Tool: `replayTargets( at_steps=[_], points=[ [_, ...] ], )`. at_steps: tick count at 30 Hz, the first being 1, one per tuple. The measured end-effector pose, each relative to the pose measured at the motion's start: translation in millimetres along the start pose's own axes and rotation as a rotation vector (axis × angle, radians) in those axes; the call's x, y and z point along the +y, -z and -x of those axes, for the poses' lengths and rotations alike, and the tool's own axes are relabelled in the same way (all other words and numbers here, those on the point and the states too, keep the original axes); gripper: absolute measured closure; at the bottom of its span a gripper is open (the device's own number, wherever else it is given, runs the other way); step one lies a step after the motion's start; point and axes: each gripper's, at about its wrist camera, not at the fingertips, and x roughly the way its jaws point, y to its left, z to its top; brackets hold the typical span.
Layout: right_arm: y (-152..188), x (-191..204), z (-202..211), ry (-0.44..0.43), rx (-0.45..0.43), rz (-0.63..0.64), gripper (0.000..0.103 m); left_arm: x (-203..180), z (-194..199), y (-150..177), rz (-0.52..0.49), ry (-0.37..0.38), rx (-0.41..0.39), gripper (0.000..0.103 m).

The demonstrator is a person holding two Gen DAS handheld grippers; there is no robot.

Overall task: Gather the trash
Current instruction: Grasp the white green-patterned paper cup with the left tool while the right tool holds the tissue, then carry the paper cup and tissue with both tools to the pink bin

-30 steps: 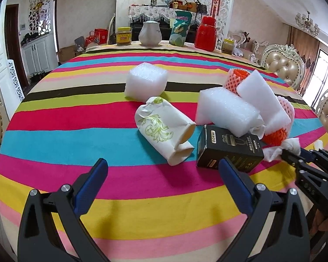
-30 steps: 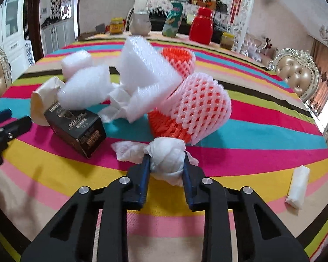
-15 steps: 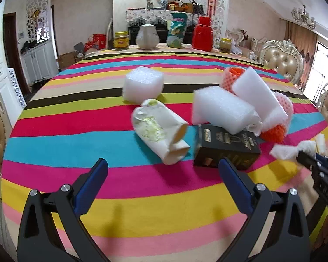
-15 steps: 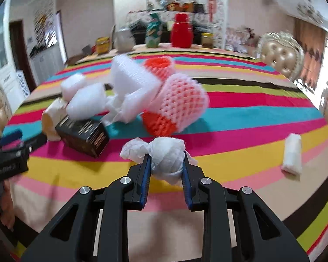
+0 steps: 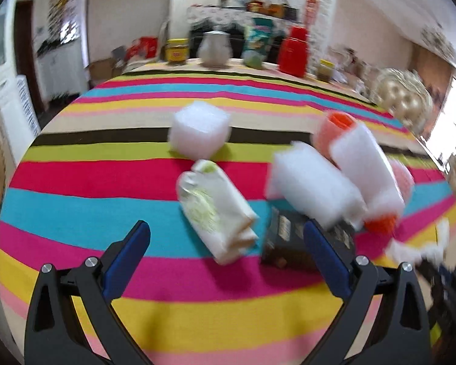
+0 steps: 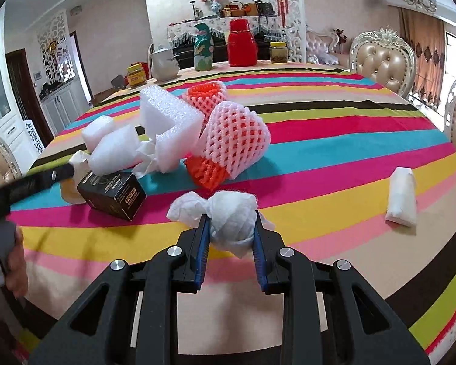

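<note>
My right gripper (image 6: 231, 228) is shut on a crumpled white tissue wad (image 6: 228, 216), held a little above the striped tablecloth (image 6: 334, 140). Beyond it lies a trash pile: pink and orange foam fruit nets (image 6: 234, 140), white foam blocks (image 6: 167, 118) and a black carton (image 6: 112, 194). My left gripper (image 5: 228, 252) is open over the cloth with nothing between its fingers. In front of it lie a crushed white paper cup with a green print (image 5: 219, 210), the black carton (image 5: 291, 240) and the foam blocks (image 5: 313, 188). The left wrist view is blurred.
A folded white tissue (image 6: 401, 197) lies alone at the right of the table. Jars, a white jug (image 6: 164, 64), a green bag and a red thermos (image 6: 241, 42) stand at the far edge. Padded chairs (image 6: 383, 60) ring the table. A hand (image 6: 12, 261) holds the left gripper.
My right gripper rolled and drew back from the pile toward the near table edge, still holding the tissue wad. My left gripper shifted slightly, so the cup and carton sit nearer its fingers.
</note>
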Motion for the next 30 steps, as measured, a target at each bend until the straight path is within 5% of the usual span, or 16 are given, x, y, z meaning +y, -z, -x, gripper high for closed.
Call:
replayTargets(
  at_steps=[6,9,11,15,30],
  points=[
    [-0.3,0.1,0.1,-0.003,-0.001,0.003,0.077,7.1,-34.1,-2.5,0.013,-0.059,0.065,0.019],
    [-0.5,-0.5,-1.7,0.0,0.007,0.002,0.077,13.3,-36.5,1.1,0.032,-0.029,0.065,0.028],
    [-0.4,0.6,-3.5,0.003,0.017,0.003,0.077,15.1,-39.2,1.7,0.02,-0.022,0.081,0.061],
    [-0.1,0.8,-3.6,0.014,0.018,0.001,0.077,20.8,-37.1,2.2,0.043,0.033,0.072,0.079],
    [1.6,7.7,-0.2,0.055,-0.003,0.027,0.077,21.4,20.5,19.4,-0.031,0.045,-0.102,0.082]
  ],
)
